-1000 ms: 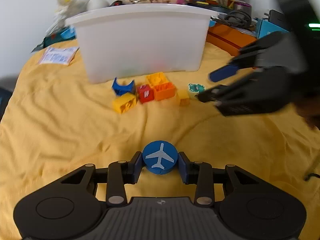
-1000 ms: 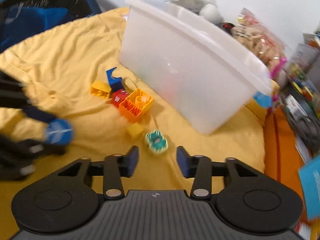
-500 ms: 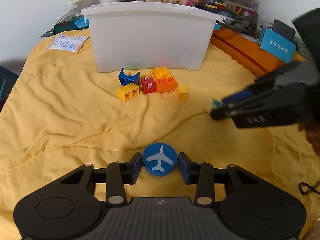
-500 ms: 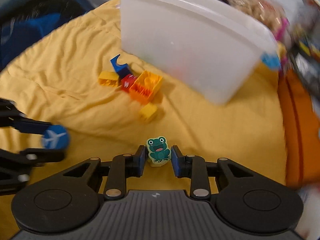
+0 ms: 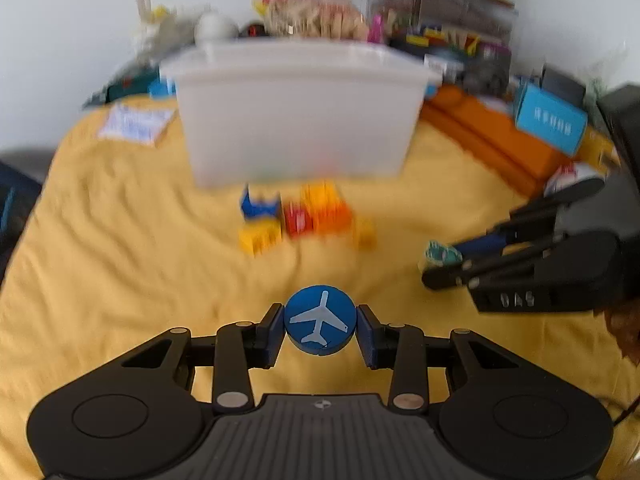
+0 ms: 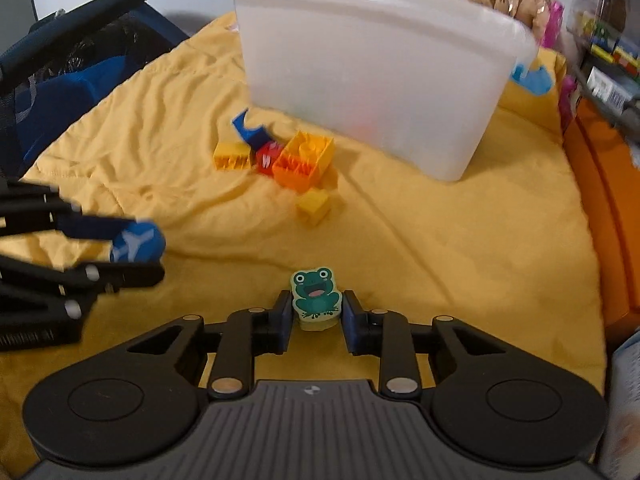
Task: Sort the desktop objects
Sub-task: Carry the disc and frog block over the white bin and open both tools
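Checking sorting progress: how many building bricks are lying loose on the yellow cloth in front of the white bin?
5: blue arch brick, yellow brick, red brick, orange-and-yellow brick, and small yellow cube apart in front. Others may be hidden.

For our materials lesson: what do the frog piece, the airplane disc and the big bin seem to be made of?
Frog piece: probably wood, with a pale, thick bare edge under a matte printed face.
Airplane disc: likely painted wood, thick and matte blue.
Bin: plastic, with cloudy translucent walls and a moulded rim.
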Tool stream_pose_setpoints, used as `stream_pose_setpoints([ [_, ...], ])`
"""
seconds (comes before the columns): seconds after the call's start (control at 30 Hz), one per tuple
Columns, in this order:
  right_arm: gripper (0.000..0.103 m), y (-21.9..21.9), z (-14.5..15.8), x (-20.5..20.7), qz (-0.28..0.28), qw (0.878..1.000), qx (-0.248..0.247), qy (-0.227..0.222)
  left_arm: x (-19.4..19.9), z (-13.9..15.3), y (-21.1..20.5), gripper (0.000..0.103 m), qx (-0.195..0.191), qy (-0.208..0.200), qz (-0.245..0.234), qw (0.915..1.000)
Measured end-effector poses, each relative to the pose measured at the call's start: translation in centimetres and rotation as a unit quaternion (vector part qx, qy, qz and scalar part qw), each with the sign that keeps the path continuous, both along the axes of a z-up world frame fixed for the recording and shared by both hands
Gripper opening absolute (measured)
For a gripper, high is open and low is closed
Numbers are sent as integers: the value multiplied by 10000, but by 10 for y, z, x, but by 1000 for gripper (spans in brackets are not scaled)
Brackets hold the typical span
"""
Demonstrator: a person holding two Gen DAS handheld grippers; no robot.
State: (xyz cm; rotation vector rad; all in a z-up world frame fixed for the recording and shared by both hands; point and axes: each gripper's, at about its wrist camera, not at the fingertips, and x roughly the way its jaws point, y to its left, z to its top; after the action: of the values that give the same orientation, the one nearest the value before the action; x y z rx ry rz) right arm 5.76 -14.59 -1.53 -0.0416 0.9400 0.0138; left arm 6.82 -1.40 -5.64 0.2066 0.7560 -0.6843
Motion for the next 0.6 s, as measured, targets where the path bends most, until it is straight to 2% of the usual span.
stream_pose_setpoints([
  [0.23,29,-8,50,15,-52,9982,-252,-549,36,62,-10,42,-313,-754,21,9967],
  [0.47,29,-16,110,50,-271,9879,-531,-1433,74,115,-45,42,-436,-1562,-19,9868],
  [0.6,29,-24,130,79,-462,9815,-611,-1756,107,123,-65,42,-424,-1570,86,9866],
])
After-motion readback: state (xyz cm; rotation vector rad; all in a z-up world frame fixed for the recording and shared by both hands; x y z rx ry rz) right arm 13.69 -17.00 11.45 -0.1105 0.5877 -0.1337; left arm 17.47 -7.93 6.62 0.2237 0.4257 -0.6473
